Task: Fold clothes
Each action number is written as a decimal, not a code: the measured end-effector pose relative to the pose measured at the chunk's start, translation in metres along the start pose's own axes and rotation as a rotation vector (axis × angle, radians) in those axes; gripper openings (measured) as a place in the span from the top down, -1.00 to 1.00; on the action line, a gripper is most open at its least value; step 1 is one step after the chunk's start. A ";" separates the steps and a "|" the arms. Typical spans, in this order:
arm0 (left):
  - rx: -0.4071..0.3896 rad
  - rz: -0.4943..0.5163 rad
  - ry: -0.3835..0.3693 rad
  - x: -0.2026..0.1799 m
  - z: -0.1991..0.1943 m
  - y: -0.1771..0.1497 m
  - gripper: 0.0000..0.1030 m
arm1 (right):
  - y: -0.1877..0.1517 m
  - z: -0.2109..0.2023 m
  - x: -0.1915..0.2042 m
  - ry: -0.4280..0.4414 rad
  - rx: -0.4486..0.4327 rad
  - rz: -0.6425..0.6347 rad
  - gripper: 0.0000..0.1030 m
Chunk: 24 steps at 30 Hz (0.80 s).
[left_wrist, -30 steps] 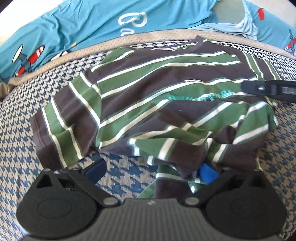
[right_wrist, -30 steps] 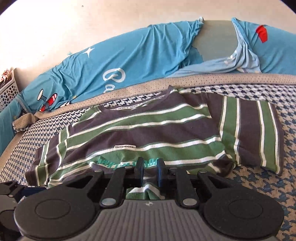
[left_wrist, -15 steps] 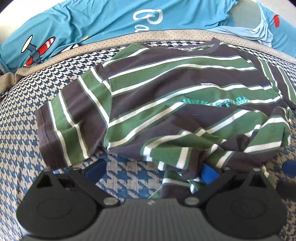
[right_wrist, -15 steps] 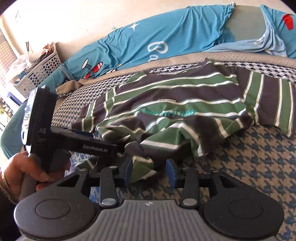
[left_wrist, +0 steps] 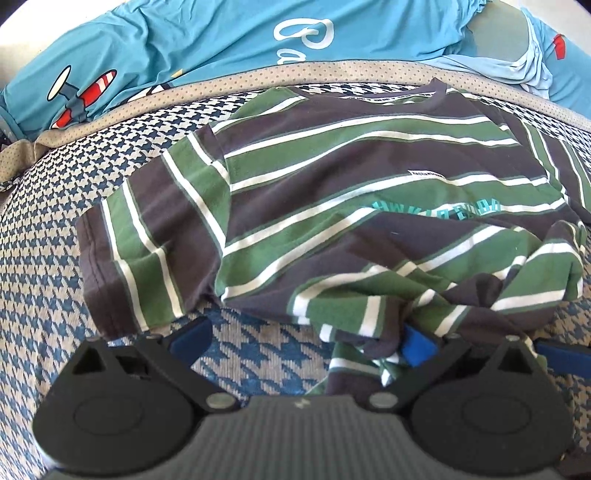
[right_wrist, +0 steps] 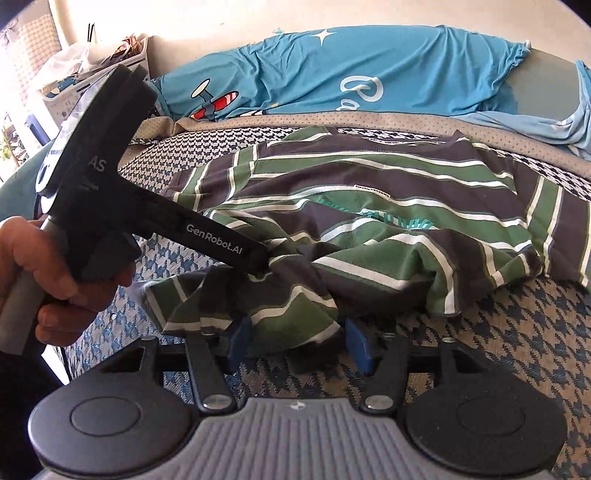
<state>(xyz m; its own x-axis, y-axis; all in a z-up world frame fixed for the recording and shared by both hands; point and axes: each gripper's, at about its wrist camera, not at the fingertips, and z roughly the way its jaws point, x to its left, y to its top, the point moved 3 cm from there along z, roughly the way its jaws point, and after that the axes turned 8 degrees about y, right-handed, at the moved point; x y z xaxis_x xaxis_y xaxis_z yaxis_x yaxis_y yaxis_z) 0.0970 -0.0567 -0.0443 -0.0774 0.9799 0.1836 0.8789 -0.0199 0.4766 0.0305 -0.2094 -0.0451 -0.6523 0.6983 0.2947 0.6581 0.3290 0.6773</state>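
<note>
Shirt (left_wrist: 332, 206) spread on houndstooth bed (left_wrist: 48, 258), hem bunched near. Left view: left gripper (left_wrist: 301, 338) spread wide, hem draped only over right pad. Right view: right gripper (right_wrist: 297, 341) opening, hem loose between jaws, probably released for regrasp.

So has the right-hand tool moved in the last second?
Yes. The right tool has swung toward the striped shirt's bunched lower hem, jaws opening around it; the blue bedding stays put.

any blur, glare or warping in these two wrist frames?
Left wrist: sharp, even daylight, the striped shirt bowed by the fisheye, corners vignetted. Right wrist: the wall and the basket top left are blown out, the teal print blurred, the left tool dark but legible.
</note>
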 end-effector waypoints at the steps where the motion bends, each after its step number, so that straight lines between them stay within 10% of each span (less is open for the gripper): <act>1: -0.007 0.000 0.001 0.000 -0.001 0.000 -1.00 | 0.001 0.002 -0.001 0.003 -0.002 0.005 0.07; 3: -0.030 0.003 0.003 0.001 -0.007 0.000 -1.00 | 0.002 0.002 -0.001 -0.002 -0.003 0.006 0.58; 6: -0.081 -0.011 -0.021 0.009 -0.024 -0.002 -1.00 | 0.002 -0.005 0.002 0.003 -0.028 0.033 0.79; 17: -0.223 -0.281 -0.155 0.081 -0.094 -0.053 -1.00 | -0.010 -0.074 0.051 0.102 -0.283 0.090 0.83; 24: -0.199 -0.256 -0.119 0.081 -0.100 -0.089 -1.00 | -0.022 -0.104 0.079 0.194 -0.338 0.056 0.90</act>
<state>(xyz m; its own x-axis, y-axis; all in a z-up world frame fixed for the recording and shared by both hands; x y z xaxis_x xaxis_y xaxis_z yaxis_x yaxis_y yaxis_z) -0.0349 0.0048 0.0138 -0.2177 0.9742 -0.0593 0.7282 0.2026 0.6548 -0.0743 -0.2280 0.0335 -0.6994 0.5653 0.4374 0.5546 0.0432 0.8310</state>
